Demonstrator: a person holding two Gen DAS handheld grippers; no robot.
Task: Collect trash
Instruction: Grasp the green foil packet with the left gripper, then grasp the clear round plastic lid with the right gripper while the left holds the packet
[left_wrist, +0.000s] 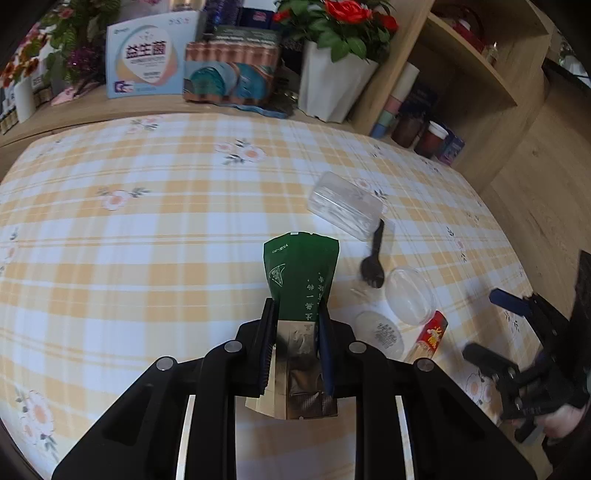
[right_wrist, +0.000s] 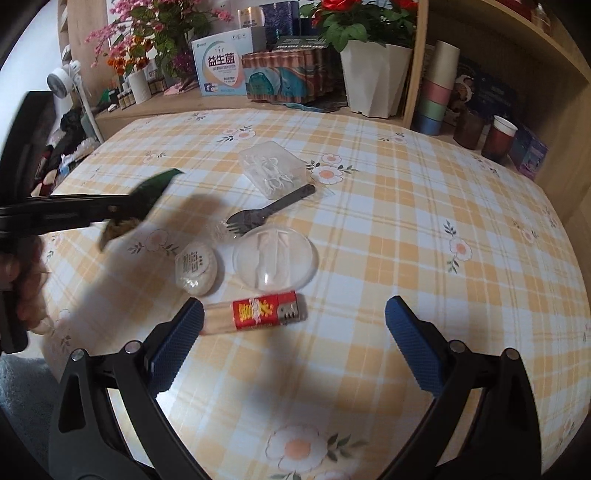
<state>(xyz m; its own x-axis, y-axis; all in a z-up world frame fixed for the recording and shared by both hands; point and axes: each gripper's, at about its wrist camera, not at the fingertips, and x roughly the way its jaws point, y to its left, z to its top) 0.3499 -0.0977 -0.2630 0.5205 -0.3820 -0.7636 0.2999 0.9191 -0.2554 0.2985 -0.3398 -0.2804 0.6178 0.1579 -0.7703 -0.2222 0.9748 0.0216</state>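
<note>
My left tongs (left_wrist: 297, 314) are clenched on a green foil pouch (left_wrist: 301, 273), silvery at its crumpled lower end, printed with pale Chinese characters and a small code I cannot read, held above the table (left_wrist: 147, 221). My right tongs (right_wrist: 293, 328) stand released over a red-labelled tube (right_wrist: 264, 312); a black fork (right_wrist: 258, 214) lies at twelve o'clock from it.

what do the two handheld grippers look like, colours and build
Both are matte black plastic frames with angular, hollow-cut arms. The left gripper shows round silver pivot pins, white strips along its lower arms, and ribbed dark pads. The right gripper has the same silver pins and blue pads with a fine knurled texture. No cables or sleeves are visible.
</note>
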